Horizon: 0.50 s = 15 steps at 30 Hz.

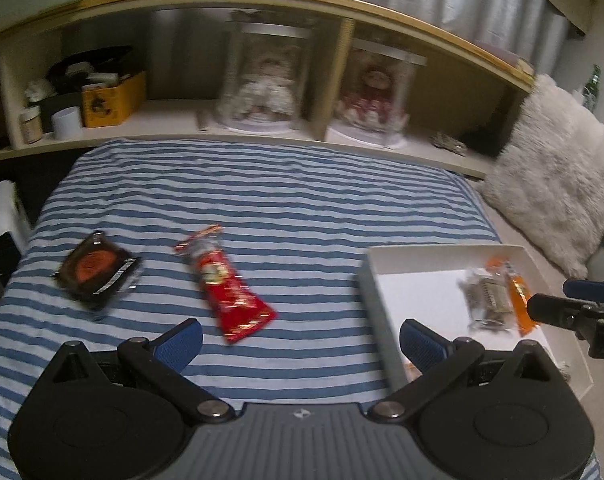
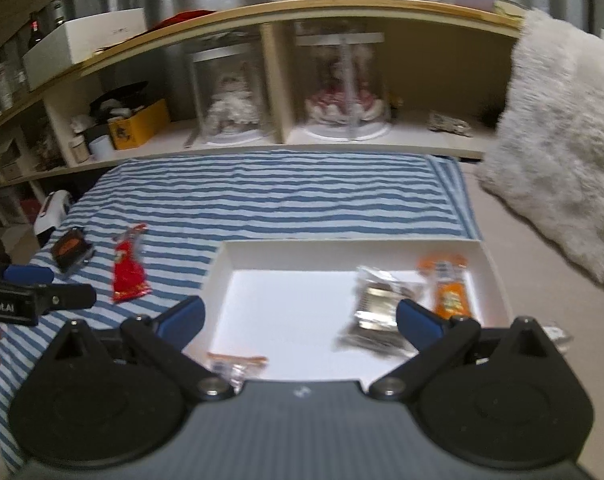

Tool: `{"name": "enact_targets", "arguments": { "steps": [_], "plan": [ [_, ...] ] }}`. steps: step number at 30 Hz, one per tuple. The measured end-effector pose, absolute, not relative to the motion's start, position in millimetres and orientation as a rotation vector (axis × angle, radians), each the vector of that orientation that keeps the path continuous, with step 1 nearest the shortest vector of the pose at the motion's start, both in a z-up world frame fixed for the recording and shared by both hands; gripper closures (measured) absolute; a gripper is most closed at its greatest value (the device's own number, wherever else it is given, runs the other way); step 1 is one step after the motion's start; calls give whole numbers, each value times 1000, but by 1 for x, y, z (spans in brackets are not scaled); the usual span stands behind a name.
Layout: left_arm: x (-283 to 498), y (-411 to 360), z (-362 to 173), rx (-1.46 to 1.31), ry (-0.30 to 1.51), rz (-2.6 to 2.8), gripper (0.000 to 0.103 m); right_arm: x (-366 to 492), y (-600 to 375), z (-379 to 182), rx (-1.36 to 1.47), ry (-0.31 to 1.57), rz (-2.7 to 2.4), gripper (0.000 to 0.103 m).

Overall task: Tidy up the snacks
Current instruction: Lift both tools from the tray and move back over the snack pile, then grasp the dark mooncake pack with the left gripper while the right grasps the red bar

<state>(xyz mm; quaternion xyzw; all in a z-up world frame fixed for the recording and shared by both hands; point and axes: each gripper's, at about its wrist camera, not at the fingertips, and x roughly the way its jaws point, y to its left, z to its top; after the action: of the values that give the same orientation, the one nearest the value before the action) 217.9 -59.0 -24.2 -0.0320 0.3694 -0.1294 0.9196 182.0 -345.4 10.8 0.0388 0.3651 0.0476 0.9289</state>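
A red snack packet (image 1: 229,286) lies at centre frame on the striped bedspread (image 1: 285,200), a dark packet with an orange label (image 1: 95,270) to its left. At lower right sits a white box (image 2: 342,249) holding a silver packet (image 2: 376,304) and an orange packet (image 2: 448,290). The left gripper (image 1: 299,342) and right gripper (image 2: 299,318) are both spread wide, holding nothing.

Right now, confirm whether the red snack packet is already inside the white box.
No. The red snack packet lies on the striped bedcover, left of the white box, well outside its walls.
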Motion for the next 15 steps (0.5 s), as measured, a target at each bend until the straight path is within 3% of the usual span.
{"name": "enact_targets", "arguments": {
  "steps": [15],
  "plan": [
    [234,30,-33,-176,730,-120,0,239,-261,-8,110,772,236,0]
  ]
}}
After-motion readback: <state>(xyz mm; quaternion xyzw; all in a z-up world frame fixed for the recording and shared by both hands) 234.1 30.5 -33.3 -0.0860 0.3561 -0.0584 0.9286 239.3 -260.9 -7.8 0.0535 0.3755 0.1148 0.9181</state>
